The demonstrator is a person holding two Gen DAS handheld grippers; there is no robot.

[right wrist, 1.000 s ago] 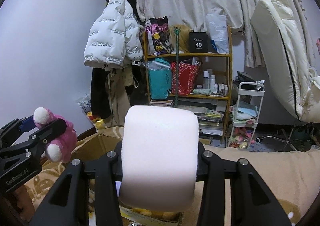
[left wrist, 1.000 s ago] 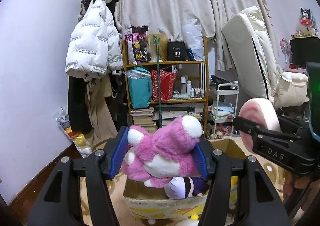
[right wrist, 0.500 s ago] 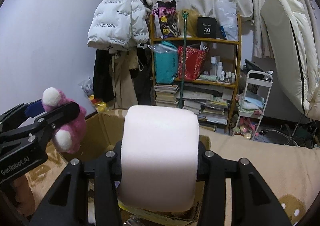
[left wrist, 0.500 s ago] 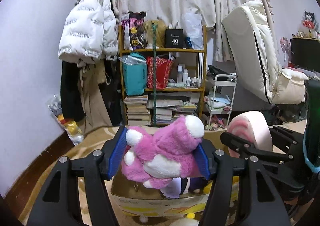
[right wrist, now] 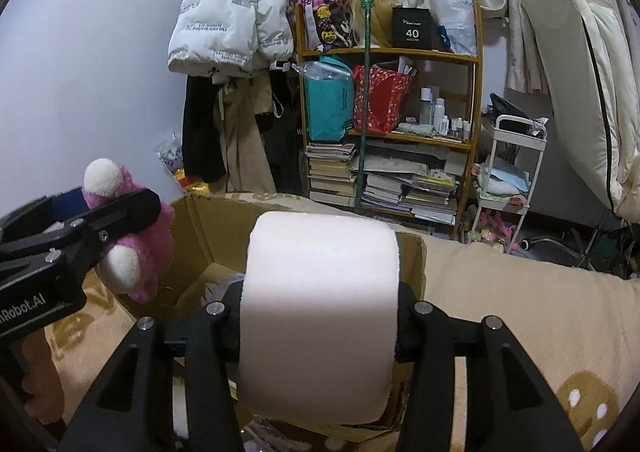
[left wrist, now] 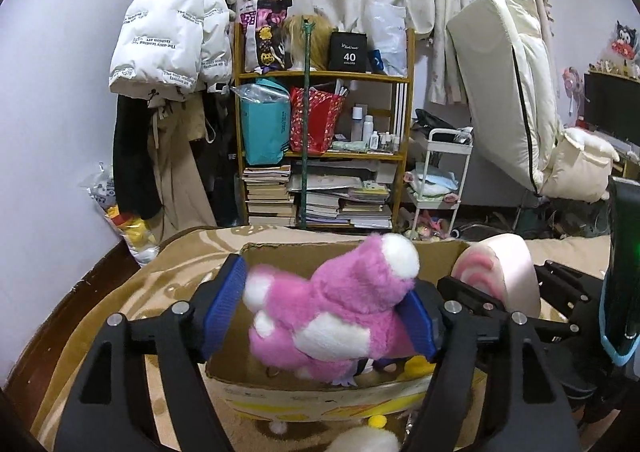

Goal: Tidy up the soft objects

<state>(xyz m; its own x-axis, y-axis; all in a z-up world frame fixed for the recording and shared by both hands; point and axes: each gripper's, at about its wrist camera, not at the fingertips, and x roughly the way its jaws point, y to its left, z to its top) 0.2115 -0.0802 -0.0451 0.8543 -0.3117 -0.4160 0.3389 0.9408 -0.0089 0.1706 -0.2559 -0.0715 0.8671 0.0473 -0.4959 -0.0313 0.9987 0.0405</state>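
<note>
My left gripper (left wrist: 326,306) is shut on a pink and white plush toy (left wrist: 332,316) and holds it over the open cardboard box (left wrist: 312,392). The plush also shows in the right wrist view (right wrist: 132,252) at the left, above the box's left side. My right gripper (right wrist: 320,312) is shut on a pale pink roll-shaped cushion (right wrist: 320,316) above the box (right wrist: 208,236). The cushion shows in the left wrist view (left wrist: 500,276) at the box's right edge. Other soft toys lie inside the box, mostly hidden.
The box sits on a tan patterned blanket (right wrist: 520,312). Behind stand a cluttered wooden shelf (left wrist: 320,132), a white puffer jacket (left wrist: 172,24) on hanging coats, a small white cart (left wrist: 440,172) and a cream chair (left wrist: 512,92). A white plush (left wrist: 360,440) lies in front of the box.
Both grippers have tilted down and moved closer over the box, each still holding its object. The box opening now fills more of both views.
</note>
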